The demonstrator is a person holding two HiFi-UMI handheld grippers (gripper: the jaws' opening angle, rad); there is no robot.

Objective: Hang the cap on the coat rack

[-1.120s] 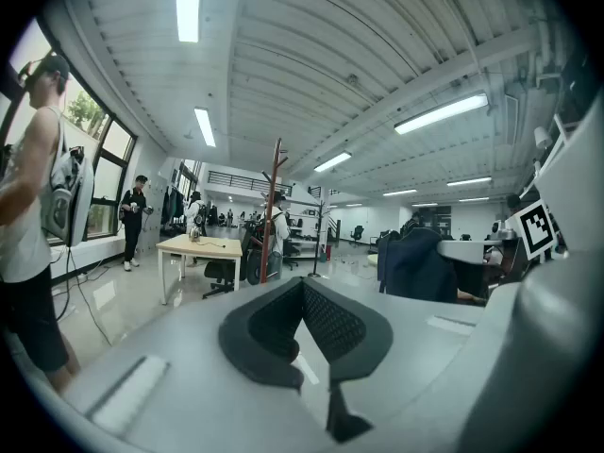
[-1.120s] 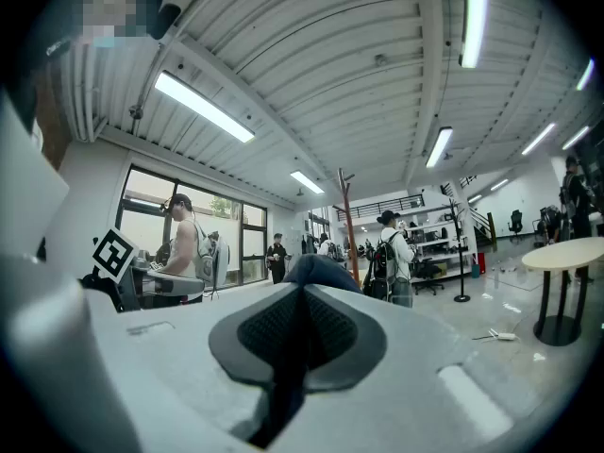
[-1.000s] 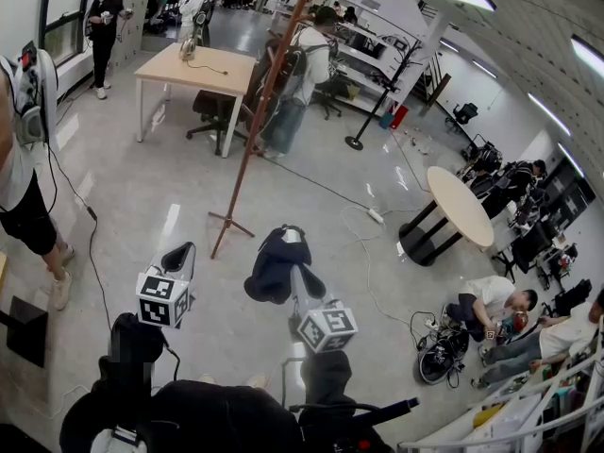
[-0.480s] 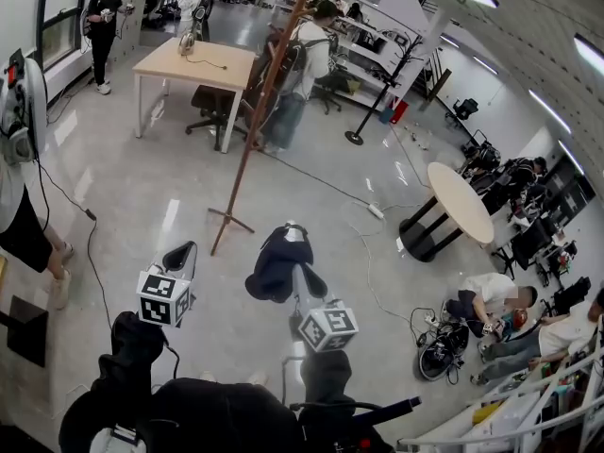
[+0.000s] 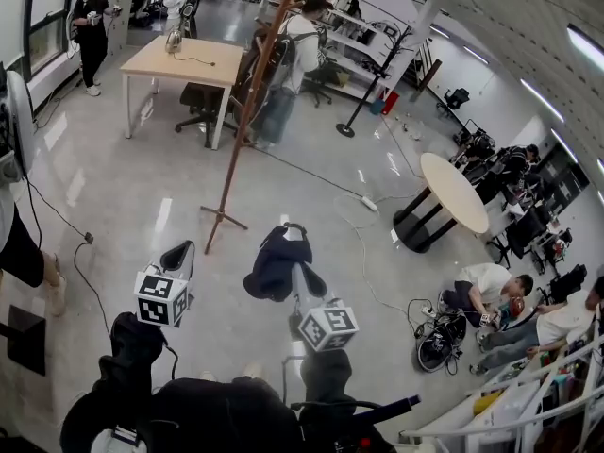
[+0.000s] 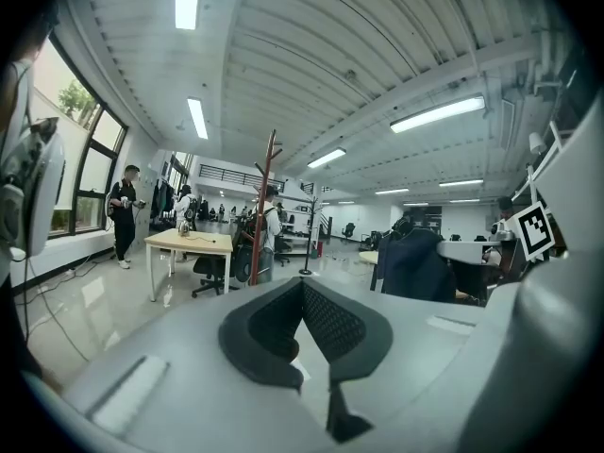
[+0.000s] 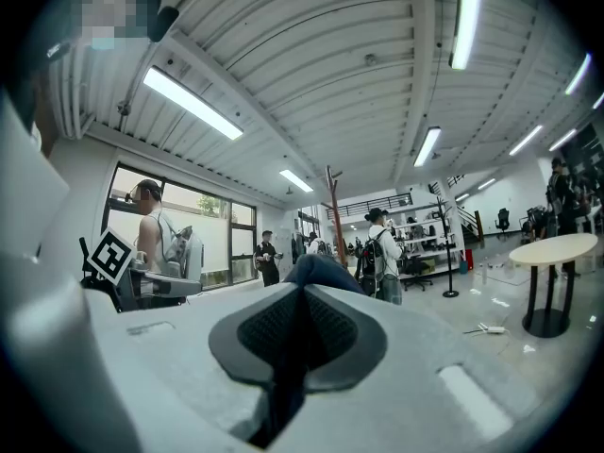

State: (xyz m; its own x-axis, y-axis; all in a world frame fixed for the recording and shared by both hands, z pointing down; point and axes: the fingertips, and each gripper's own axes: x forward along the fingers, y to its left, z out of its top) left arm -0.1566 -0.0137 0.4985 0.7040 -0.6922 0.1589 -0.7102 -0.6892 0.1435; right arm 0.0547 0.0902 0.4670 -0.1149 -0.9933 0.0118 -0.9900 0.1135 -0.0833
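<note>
At the near edge of the head view, two dark sleeves [image 5: 132, 376] are seen, each behind a marker cube [image 5: 162, 298]. The left tool [image 5: 177, 255] is held roughly level over the floor [image 5: 142, 196]. In the left gripper view its pads [image 6: 330, 324] are brought together at the tips, and nothing is gripped between them. The right tool [image 5: 294, 262] is held beside it, just to the right. In the right gripper view its pads [image 7: 269, 333] are closed on dark fabric, so the jaws are clamped on the cap [image 5: 276, 264]. The dark blue cap is thus suspended in the air at the tip of the right tool, above the floor and clear of any hook. Beyond it, and well apart from it, the coat rack [image 5: 247, 111] is set on the floor as a slim reddish-brown pole on a small footed base. In the wide-angle head view it appears tilted. A white power strip [image 5: 364, 203] with its cable is laid on the floor to the right of the rack. A person with a backpack [image 5: 288, 64] is positioned just behind the pole. A light wooden surface [image 5: 179, 57] is located to the left of that person, and a round surface [image 5: 456, 192] on a dark base further right. A seated person [image 5: 481, 291] is seen on the floor at the right side.
</note>
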